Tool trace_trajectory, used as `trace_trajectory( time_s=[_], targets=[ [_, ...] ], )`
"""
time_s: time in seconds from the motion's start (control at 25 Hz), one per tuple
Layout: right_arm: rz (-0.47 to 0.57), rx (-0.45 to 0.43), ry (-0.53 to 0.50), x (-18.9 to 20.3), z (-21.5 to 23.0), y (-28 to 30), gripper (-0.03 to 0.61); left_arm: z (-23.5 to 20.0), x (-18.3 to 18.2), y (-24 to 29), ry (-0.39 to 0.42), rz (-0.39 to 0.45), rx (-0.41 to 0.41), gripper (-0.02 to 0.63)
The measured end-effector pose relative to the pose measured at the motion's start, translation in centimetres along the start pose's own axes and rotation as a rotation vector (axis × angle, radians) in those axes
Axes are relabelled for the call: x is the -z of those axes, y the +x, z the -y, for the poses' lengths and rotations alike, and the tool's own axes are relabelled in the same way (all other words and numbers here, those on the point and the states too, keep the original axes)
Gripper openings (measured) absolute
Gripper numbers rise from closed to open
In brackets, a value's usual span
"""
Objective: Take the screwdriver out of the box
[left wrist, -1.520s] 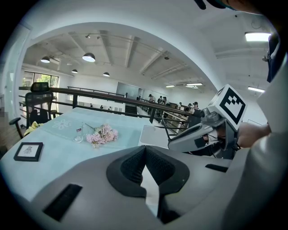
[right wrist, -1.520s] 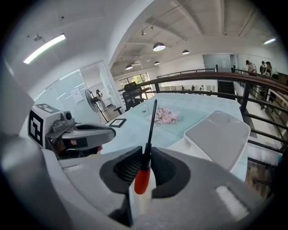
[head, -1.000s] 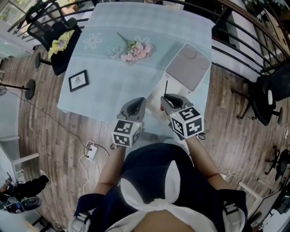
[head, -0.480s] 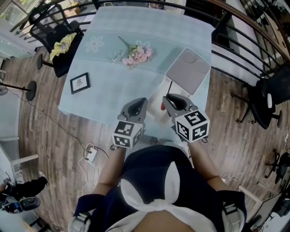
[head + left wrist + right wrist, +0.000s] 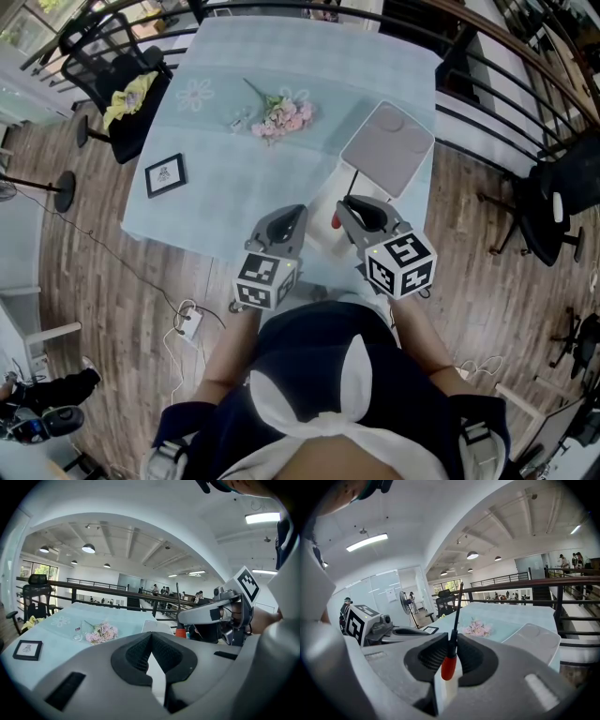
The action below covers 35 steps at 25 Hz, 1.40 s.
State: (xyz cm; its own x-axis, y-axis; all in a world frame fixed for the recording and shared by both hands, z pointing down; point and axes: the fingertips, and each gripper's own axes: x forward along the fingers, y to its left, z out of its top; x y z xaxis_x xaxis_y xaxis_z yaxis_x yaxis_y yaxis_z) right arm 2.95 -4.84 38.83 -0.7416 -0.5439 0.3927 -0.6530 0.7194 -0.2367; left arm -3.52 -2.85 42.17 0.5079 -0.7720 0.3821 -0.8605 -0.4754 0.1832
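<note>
The right gripper [image 5: 449, 645] was clamped on the screwdriver [image 5: 448, 666] at its red handle, shaft upward, just above the white box [image 5: 449, 692] at the table's [image 5: 216, 202] near edge. The left gripper [image 5: 151, 645] was closed and empty. Removal looked nearly complete, with only lifting clear left.

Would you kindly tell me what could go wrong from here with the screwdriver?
The right gripper clamps the screwdriver only where the shaft meets the red handle, so it could pivot or slip. Its long shaft sticks out ahead and might catch the grey tray or the left gripper close beside it.
</note>
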Motion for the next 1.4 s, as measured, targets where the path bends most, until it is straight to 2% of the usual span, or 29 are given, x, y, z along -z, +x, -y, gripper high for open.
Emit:
trace_trajectory(
  time_s=[1.4],
  targets=[
    [-0.010,0.008,-0.023,0.06,-0.01,-0.43,0.057,0.25,0.33,0.00,-0.015,-0.006,0.004,0.015]
  ],
)
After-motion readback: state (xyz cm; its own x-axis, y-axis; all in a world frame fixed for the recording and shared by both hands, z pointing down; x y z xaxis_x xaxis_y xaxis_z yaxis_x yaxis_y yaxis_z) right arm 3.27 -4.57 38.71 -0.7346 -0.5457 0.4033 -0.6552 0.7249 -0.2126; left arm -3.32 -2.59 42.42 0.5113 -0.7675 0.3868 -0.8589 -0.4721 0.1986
